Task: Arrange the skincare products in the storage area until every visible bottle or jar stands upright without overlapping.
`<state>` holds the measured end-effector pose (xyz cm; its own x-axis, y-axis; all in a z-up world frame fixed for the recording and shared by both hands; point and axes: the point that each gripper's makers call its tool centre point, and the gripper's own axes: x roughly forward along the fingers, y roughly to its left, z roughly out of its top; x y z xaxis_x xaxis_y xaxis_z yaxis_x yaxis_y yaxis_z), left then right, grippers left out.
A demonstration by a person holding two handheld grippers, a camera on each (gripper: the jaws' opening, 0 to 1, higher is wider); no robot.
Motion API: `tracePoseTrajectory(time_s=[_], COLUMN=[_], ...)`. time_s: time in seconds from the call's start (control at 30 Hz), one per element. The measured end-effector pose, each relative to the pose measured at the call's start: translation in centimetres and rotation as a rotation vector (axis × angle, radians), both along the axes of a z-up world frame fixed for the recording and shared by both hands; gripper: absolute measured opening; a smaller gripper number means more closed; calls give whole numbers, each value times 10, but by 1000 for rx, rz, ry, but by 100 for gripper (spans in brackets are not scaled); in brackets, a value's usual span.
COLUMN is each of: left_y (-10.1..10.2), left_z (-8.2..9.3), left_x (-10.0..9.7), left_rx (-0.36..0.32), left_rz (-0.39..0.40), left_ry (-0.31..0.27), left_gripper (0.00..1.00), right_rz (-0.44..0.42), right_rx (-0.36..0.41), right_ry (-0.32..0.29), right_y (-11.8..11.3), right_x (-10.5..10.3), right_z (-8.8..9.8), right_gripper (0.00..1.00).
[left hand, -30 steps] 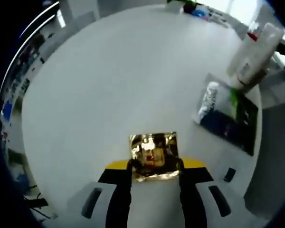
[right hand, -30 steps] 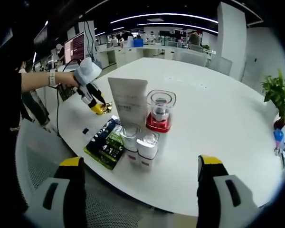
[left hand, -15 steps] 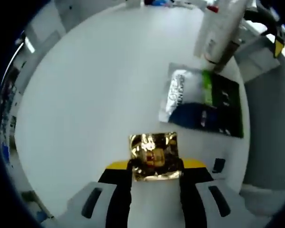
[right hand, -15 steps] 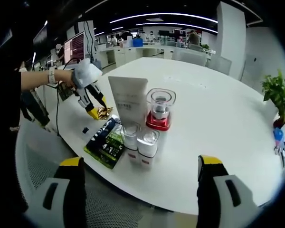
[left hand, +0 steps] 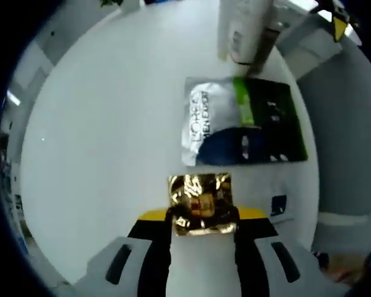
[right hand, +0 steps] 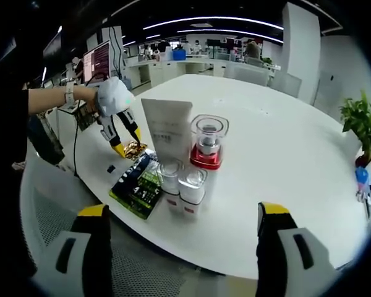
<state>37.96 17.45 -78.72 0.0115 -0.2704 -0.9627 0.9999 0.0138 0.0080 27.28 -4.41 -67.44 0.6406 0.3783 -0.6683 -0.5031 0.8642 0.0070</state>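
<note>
gold jar [left hand: 200,204] clamped between left gripper [left hand: 201,218] jaws; right gripper [right hand: 182,218] jaws wide, empty.

Gold jar [left hand: 200,203] beside flat sachet [left hand: 242,122]

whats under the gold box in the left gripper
Bare white table lies below the gold box, which the left gripper holds beside the flat sachet pack. The box hides the spot directly beneath, so contact is unclear.
</note>
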Motion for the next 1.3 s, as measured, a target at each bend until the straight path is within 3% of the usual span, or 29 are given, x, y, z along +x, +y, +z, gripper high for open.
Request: tracePoseTrajectory(time_s=[0.07,0.8,0.97,1.1,1.3], left_y=[-1,-5,-5,-4,-2], left_z=[0,1,2,2,3], left_x=[-2,-5,5,3,6], left_rx=[-9,19,13,6,-5], left_rz=[-30,-25,-14,2,28], left_ry=[2,-2,-41,-23,-60], left_gripper=[36,37,49,46,49], right_rz=[2,24,19,11,13], right_rx=[-1,-15,-15,-18,-18], right_ry=[3,13,10,10,15], right_y=[0,2,0,-3,-3], right_x=[-1,-2,-2,-3,-4], right_z=[-1,-4,-4,-4,-5], right_gripper=[99,99,99,99,99])
